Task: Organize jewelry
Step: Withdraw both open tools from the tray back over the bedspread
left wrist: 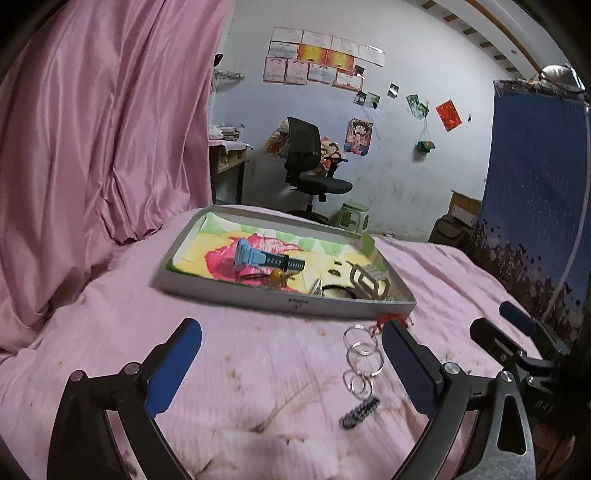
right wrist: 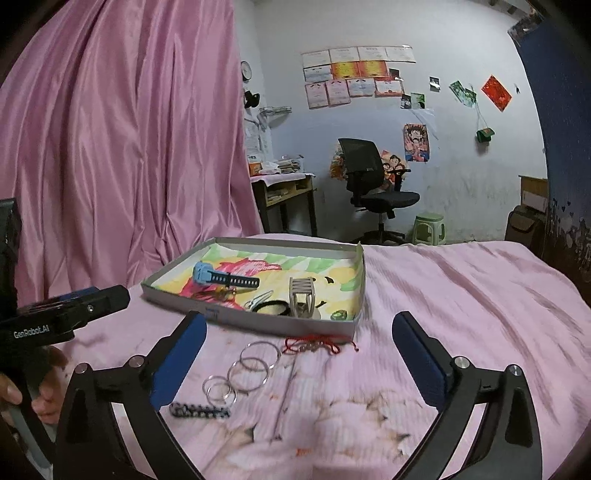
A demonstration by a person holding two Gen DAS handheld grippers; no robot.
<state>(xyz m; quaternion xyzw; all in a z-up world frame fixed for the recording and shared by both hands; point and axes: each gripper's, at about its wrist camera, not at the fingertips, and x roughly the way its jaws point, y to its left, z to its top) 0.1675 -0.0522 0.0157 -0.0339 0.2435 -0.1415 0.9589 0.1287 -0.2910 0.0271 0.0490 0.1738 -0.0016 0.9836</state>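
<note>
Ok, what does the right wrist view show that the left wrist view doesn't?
Only the right wrist view shows the wall clock, a green piece in the tray's corner and a thin chain on the sheet. Only the left shows the bed slats overhead. Both share the tray, blue watch, silver rings and red string.

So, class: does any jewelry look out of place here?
Yes. The rings, red cord and dark bracelet lie loose on the bedspread, outside the box holding the other pieces.
</note>
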